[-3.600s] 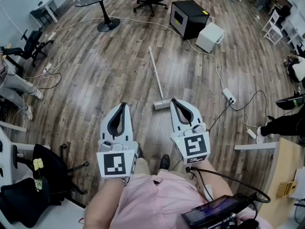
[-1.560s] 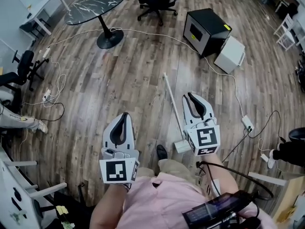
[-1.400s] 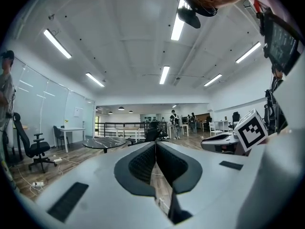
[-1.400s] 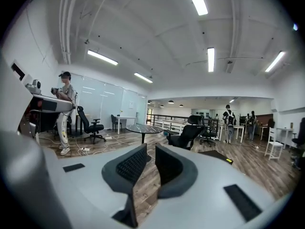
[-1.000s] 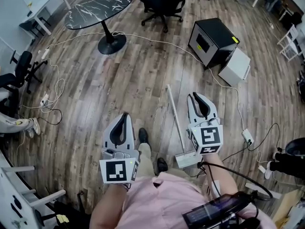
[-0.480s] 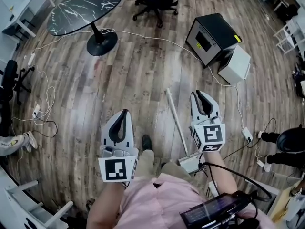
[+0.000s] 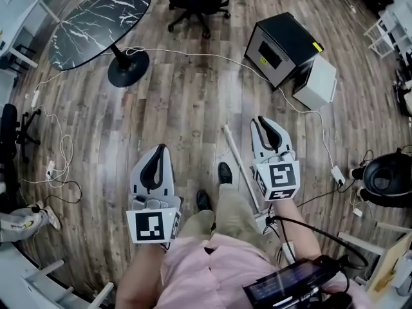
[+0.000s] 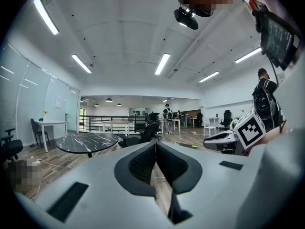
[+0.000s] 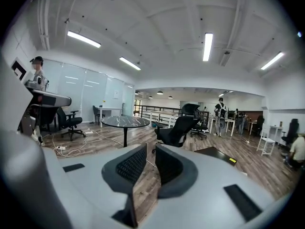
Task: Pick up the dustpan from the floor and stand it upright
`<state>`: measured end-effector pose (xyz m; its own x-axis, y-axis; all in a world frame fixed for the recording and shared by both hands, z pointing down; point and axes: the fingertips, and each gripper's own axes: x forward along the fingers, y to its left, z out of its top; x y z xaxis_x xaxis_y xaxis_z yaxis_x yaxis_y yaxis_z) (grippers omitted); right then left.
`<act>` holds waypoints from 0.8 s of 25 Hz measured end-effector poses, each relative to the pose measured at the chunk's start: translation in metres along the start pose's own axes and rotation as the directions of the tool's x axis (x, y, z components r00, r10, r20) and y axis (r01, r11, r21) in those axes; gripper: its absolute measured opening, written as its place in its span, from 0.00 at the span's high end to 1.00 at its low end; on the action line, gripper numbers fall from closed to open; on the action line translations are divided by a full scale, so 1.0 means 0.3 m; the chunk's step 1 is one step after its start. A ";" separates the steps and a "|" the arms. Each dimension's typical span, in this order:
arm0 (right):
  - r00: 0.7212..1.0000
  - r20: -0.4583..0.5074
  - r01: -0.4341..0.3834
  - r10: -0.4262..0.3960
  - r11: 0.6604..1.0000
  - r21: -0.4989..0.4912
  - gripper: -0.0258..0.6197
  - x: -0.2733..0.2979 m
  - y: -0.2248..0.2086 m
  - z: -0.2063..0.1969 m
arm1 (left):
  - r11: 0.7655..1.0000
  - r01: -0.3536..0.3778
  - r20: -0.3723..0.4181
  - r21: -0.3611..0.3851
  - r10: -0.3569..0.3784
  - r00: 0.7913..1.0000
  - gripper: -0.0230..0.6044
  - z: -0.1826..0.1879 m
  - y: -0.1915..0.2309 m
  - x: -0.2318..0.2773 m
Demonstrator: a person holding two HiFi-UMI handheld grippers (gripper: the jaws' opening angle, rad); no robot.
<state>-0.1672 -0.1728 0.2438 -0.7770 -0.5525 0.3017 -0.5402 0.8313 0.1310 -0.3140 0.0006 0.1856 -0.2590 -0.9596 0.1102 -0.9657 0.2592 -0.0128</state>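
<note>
On floor [image 7: 193,95], one dustpan [image 7: 237,154] lying flat; left gripper [image 7: 160,148] jaws together, right gripper [image 7: 260,120] jaws narrowly apart.

Head view looks steeply down; both gripper views face level, sharing the marble table [image 7: 96,18].

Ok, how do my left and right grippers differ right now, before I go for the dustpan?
The left gripper has its jaws together; the right gripper has its jaws slightly apart. In the head view the right gripper hangs just beside the dustpan handle, which lies on the floor, while the left gripper is across the person's legs from it. Both grippers hold nothing, and neither touches the dustpan handle.
</note>
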 end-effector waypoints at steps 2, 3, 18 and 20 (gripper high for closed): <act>1.000 -0.021 -0.011 0.011 1.000 0.006 0.87 0.054 -0.017 -0.033 | 1.000 0.004 -0.012 0.005 -0.004 1.000 0.94 -0.022 0.009 0.056; 0.999 -0.034 -0.019 0.019 1.000 0.010 0.87 0.084 -0.025 -0.053 | 1.000 0.007 -0.018 0.008 -0.007 1.000 0.94 -0.035 0.013 0.085; 0.960 -0.233 -0.150 0.155 0.988 0.040 0.84 0.467 -0.069 -0.545 | 0.997 0.057 -0.189 -0.059 -0.067 0.980 0.94 -0.478 -0.013 0.457; 0.949 -0.260 -0.174 0.179 0.984 0.045 0.82 0.500 -0.050 -0.638 | 0.995 0.069 -0.215 -0.072 -0.083 0.973 0.94 -0.566 -0.029 0.481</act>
<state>-0.2139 -0.2564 0.4678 -0.7500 -0.3593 0.5554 -0.4113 0.9109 0.0339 -0.3402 -0.1215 0.3704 -0.1688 -0.9316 0.3218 -0.9775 0.2001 0.0665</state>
